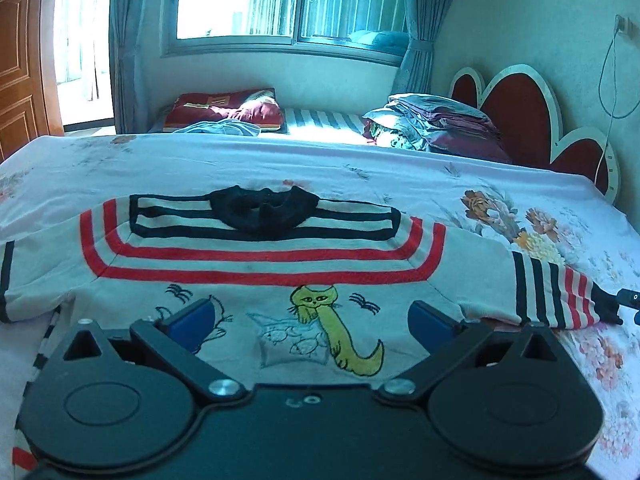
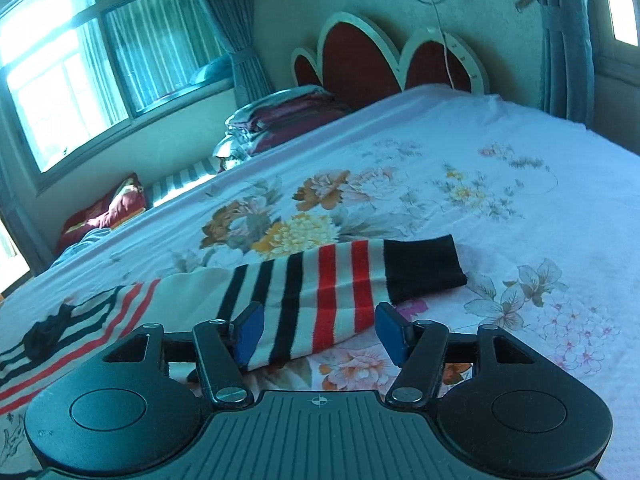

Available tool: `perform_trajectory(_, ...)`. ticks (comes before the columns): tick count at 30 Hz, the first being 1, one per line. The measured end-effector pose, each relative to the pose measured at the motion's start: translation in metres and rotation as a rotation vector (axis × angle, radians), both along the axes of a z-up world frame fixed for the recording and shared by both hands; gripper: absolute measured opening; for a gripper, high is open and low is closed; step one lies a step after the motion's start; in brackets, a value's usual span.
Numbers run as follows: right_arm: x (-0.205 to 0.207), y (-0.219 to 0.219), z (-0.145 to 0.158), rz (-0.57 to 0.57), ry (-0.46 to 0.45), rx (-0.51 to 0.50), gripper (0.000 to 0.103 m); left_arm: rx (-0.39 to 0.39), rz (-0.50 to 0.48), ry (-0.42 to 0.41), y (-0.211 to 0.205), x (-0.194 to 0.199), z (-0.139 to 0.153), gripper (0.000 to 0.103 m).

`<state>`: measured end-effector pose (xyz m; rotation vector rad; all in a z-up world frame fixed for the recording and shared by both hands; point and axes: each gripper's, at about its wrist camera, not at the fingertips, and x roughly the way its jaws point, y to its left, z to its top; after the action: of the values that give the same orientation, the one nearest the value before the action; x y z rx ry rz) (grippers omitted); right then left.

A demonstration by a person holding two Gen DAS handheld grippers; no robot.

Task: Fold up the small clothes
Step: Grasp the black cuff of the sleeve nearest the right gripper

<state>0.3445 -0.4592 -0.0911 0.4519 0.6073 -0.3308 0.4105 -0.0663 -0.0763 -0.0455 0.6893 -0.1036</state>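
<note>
Right wrist: sleeve point(image 2: 320, 296) between gripper point(image 2: 318, 334) fingers.

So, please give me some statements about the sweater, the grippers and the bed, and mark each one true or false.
1. The sweater lies spread flat on the floral sheet. True.
2. The left gripper is shut on the collar. False: its jaws are open over the sweater's chest, and the black collar lies farther ahead.
3. The right gripper is open, with the striped sleeve between its fingers. True.
4. The sleeve's cuff is red. False: it is black; red stripes come before it.
5. A yellow cat is drawn on the sweater's chest. True.
6. The sleeve is already folded over the chest. False: it lies stretched out to the side on the sheet.
</note>
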Motion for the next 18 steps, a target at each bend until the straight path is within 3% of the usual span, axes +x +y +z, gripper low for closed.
perform_trajectory(3,0.014,-0.029,-0.021,-0.050,0.012,0.037,0.062,0.029,-0.018,0.006,-0.020,0.019,-0.006,0.103)
perform_trajectory(6,0.027,-0.054,-0.044,-0.077,0.049,0.094,0.042,0.052,-0.033,0.036,-0.036,0.036,-0.015,0.102)
perform_trajectory(7,0.030,-0.062,-0.052,-0.088,0.059,0.121,0.041,0.053,-0.037,0.046,-0.039,0.040,-0.018,0.102)
perform_trajectory(12,0.041,-0.089,-0.082,-0.133,0.084,0.230,0.041,0.052,-0.047,0.076,-0.055,0.061,-0.027,0.102)
perform_trajectory(17,0.048,-0.092,-0.083,-0.122,0.065,0.221,0.040,0.052,-0.037,0.091,-0.058,0.071,-0.029,0.102)
perform_trajectory(18,0.048,-0.093,-0.084,-0.126,0.060,0.221,0.025,0.051,-0.033,0.092,-0.056,0.072,-0.028,0.102)
